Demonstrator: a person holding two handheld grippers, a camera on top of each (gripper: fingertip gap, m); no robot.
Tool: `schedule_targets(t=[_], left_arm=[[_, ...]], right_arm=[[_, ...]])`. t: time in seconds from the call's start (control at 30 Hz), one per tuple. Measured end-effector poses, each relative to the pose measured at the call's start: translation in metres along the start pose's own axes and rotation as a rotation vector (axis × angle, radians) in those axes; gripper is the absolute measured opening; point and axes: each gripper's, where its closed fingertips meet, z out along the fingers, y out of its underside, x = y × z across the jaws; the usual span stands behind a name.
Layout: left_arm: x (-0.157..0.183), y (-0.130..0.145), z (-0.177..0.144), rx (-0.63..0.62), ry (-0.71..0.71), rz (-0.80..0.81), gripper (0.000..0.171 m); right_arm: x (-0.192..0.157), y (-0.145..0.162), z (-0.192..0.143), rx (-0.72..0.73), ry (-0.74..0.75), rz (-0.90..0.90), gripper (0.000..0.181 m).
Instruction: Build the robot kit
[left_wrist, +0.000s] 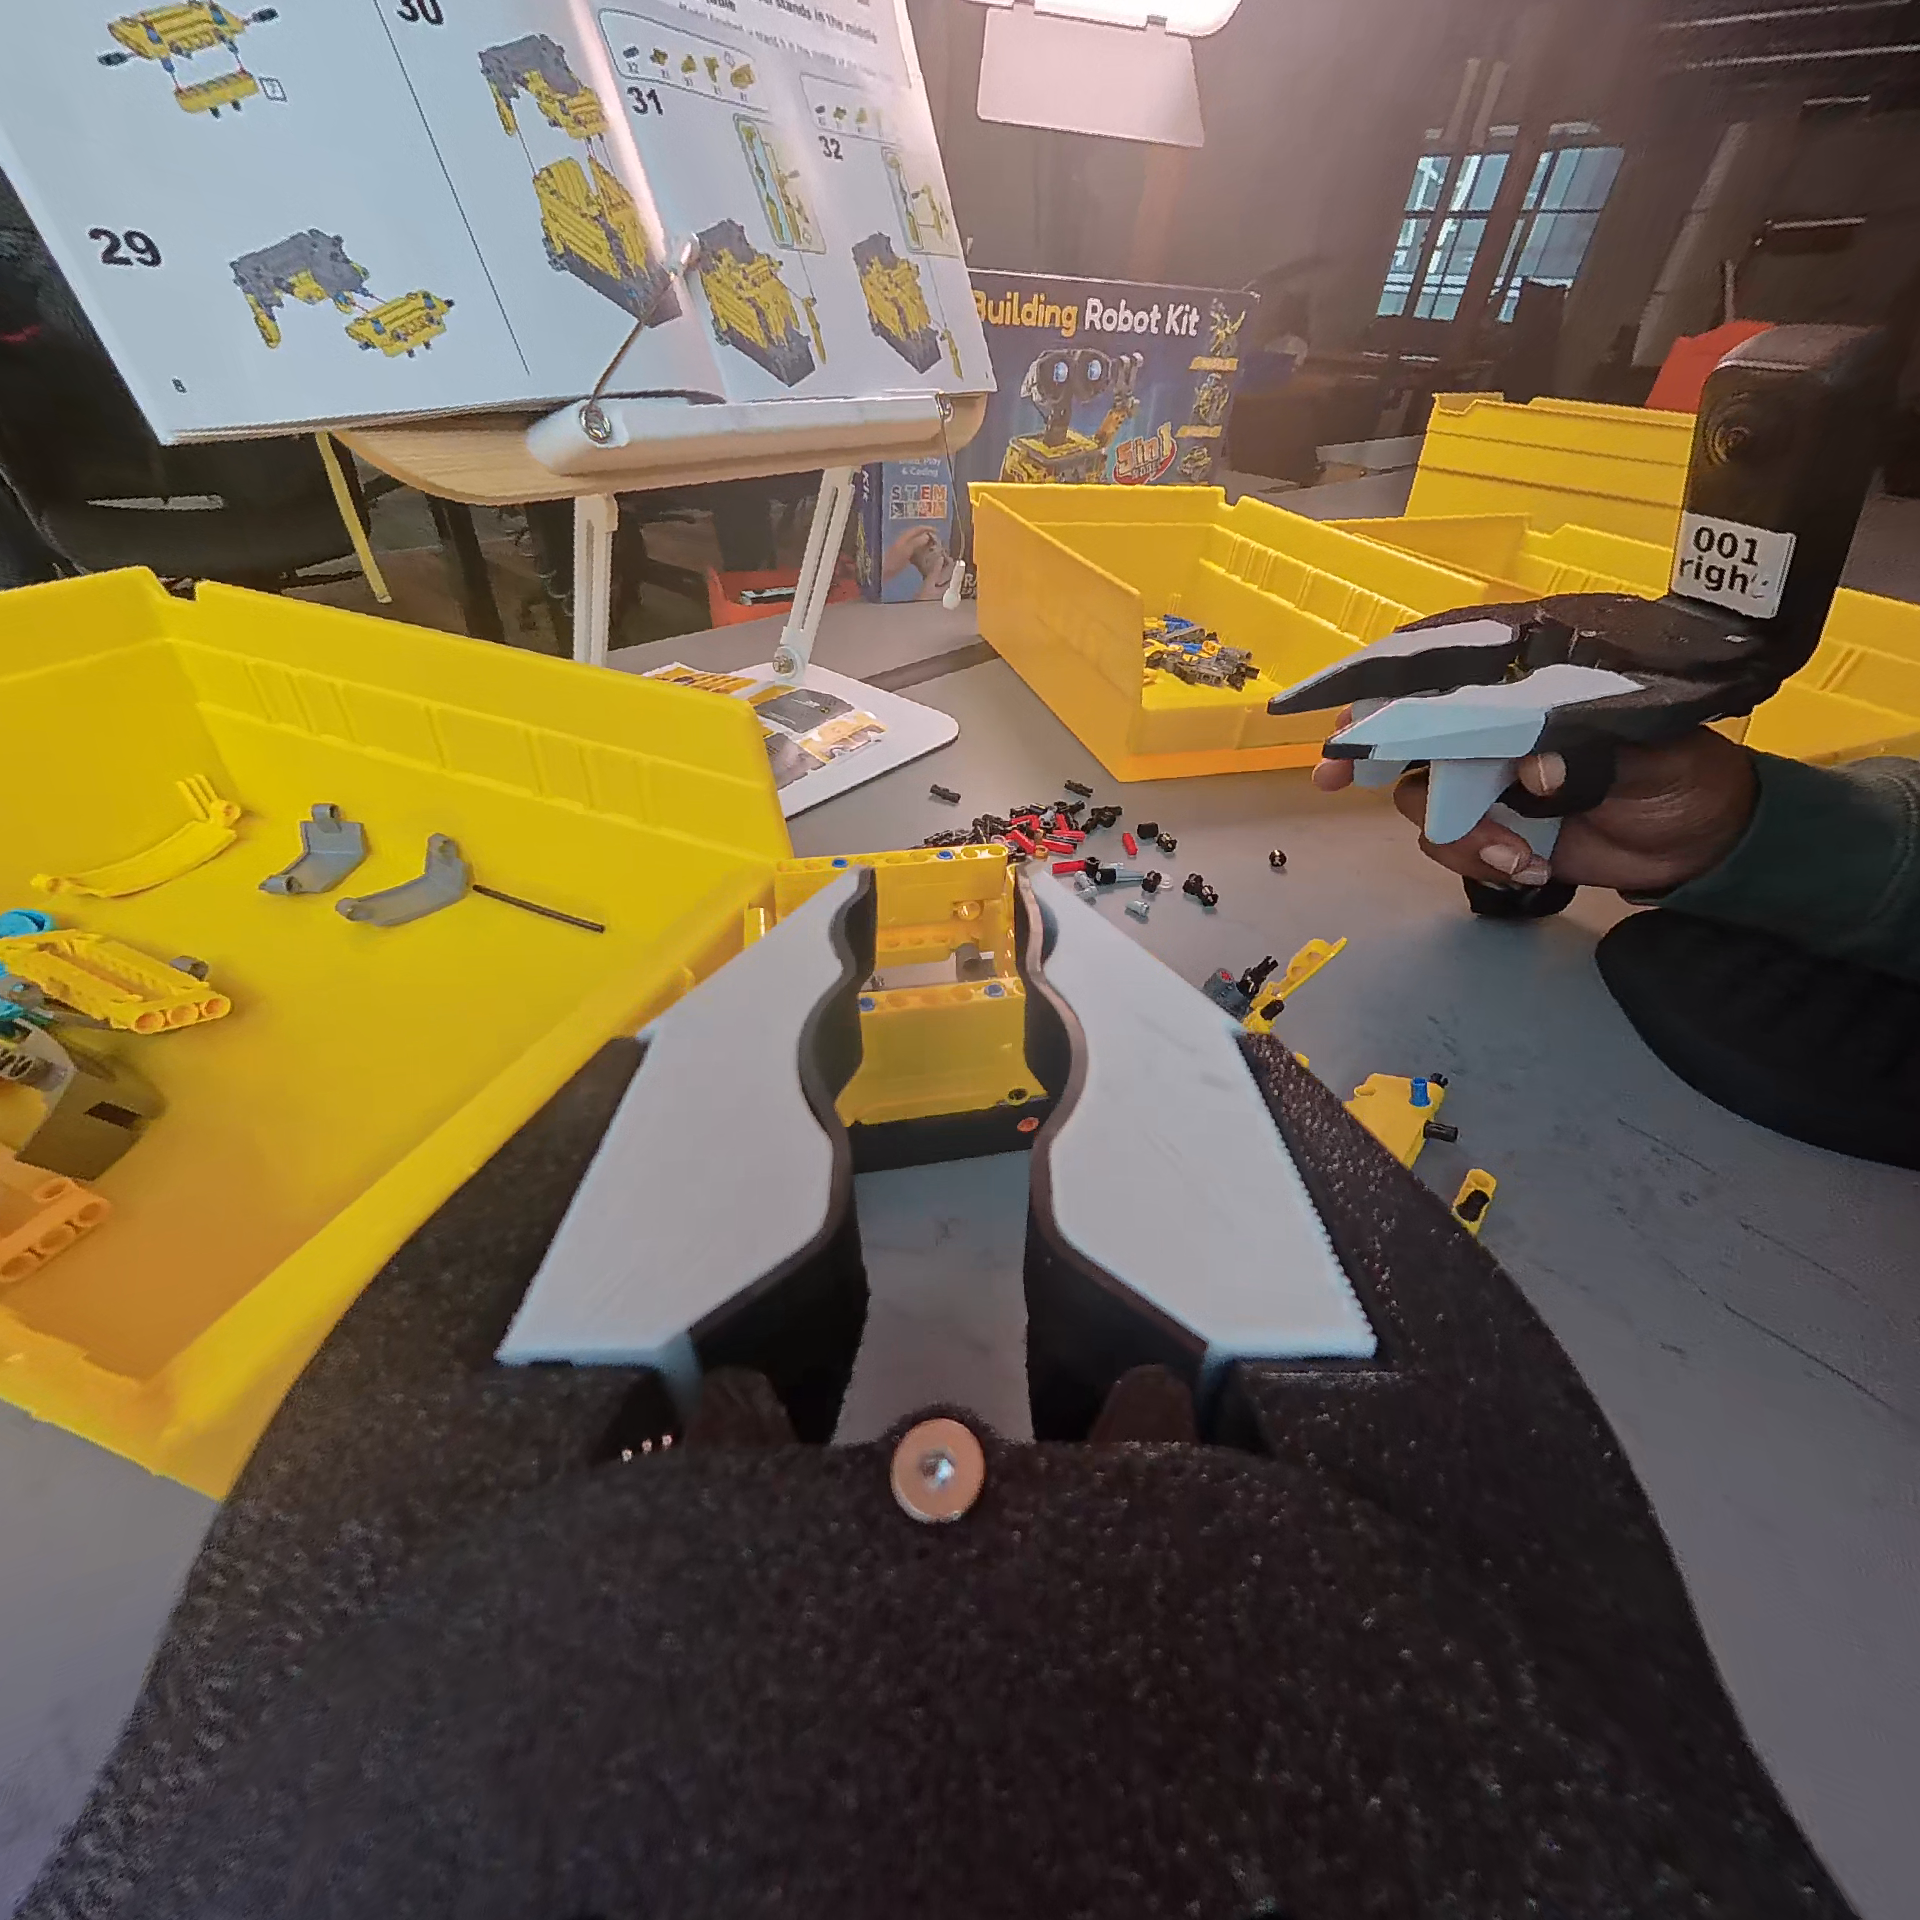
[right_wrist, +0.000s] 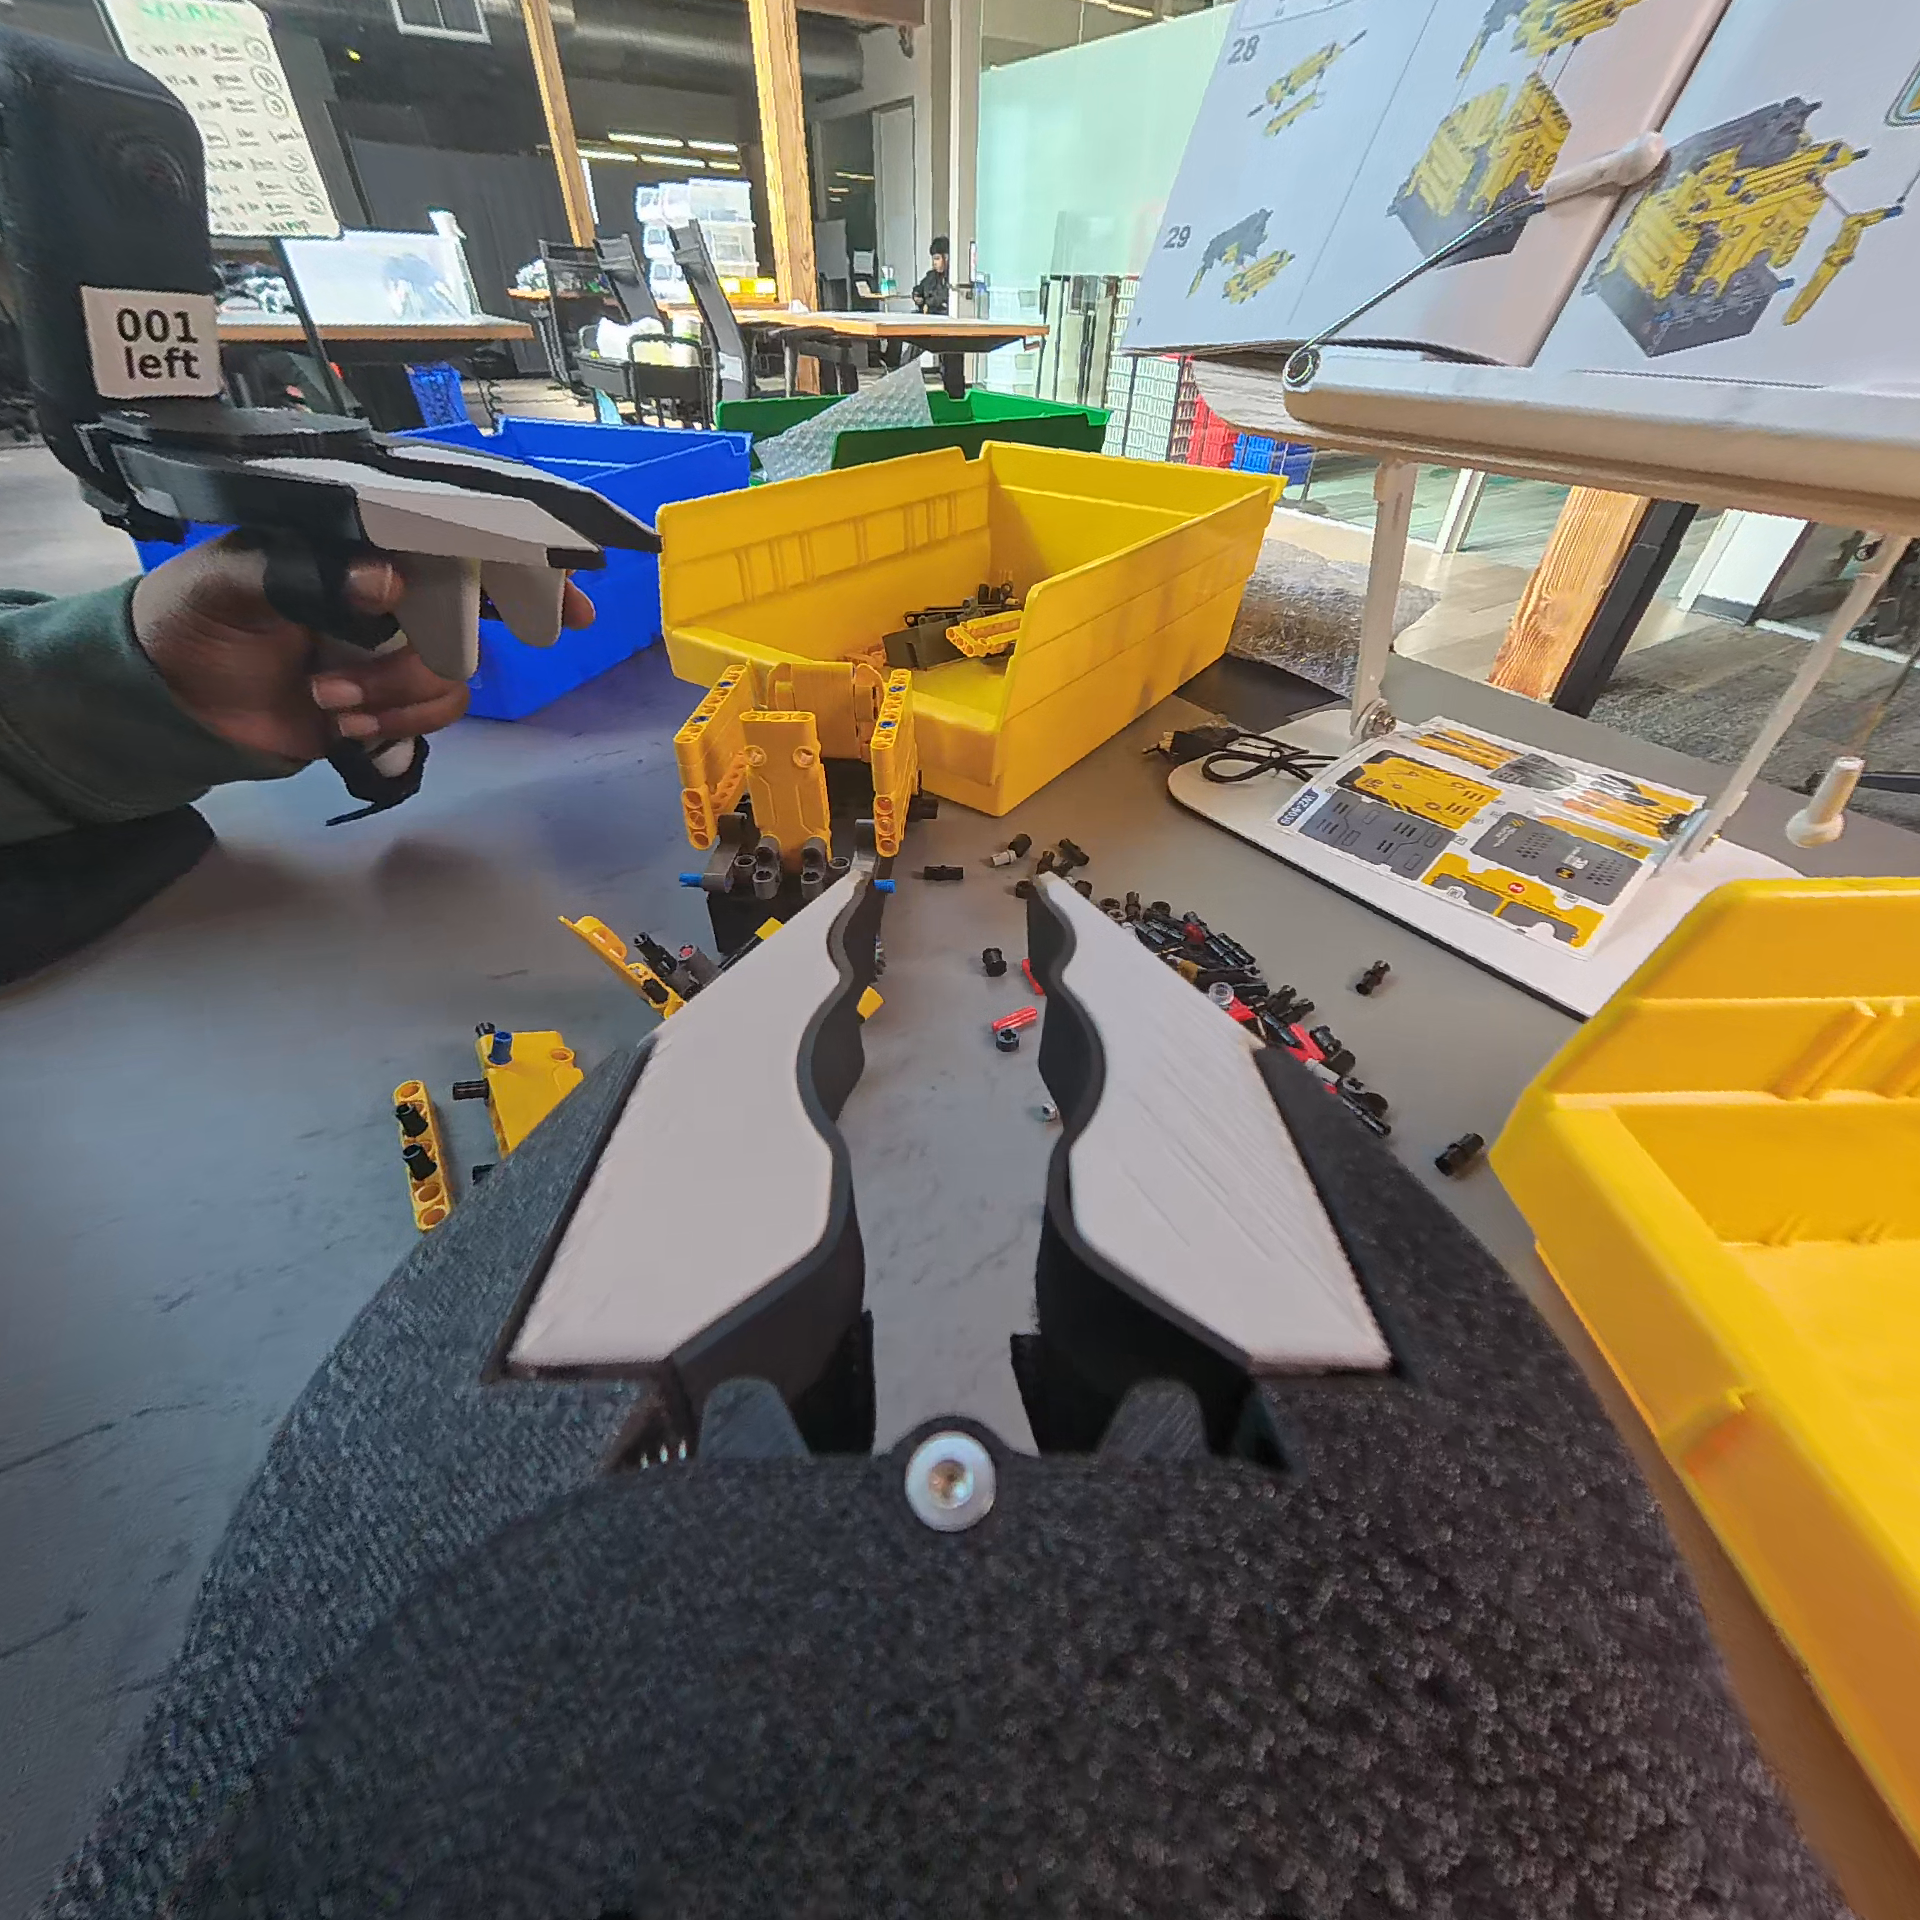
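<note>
Your left hand-held gripper (left_wrist: 940, 883) has smooth matt grey plastic fingers (left_wrist: 717, 1122) in a rough, grainy black body. The yellow bin (left_wrist: 416, 727) beside it is glossy moulded plastic. The bench (right_wrist: 260, 1195) looks matt grey and faintly scuffed; the booklet (left_wrist: 416, 208) is smooth paper.

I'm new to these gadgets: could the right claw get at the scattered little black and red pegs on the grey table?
Probably yes: the right claw is open, with the pegs just ahead and nothing covering them.
</note>
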Motion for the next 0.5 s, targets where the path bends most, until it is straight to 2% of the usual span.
schedule_targets(t=[0.4, 0.5], left_arm=[[0.008, 0.015, 0.007, -0.083, 0.005, 0.083, 0.025], [0.014, 0.023, 0.01, -0.122, 0.035, 0.106, 0.026]], right_arm=[[-0.026, 0.0, 0.0, -0.036, -0.064, -0.105, 0.028], [-0.041, 0.004, 0.0, -0.068, -0.131, -0.124, 0.028]])
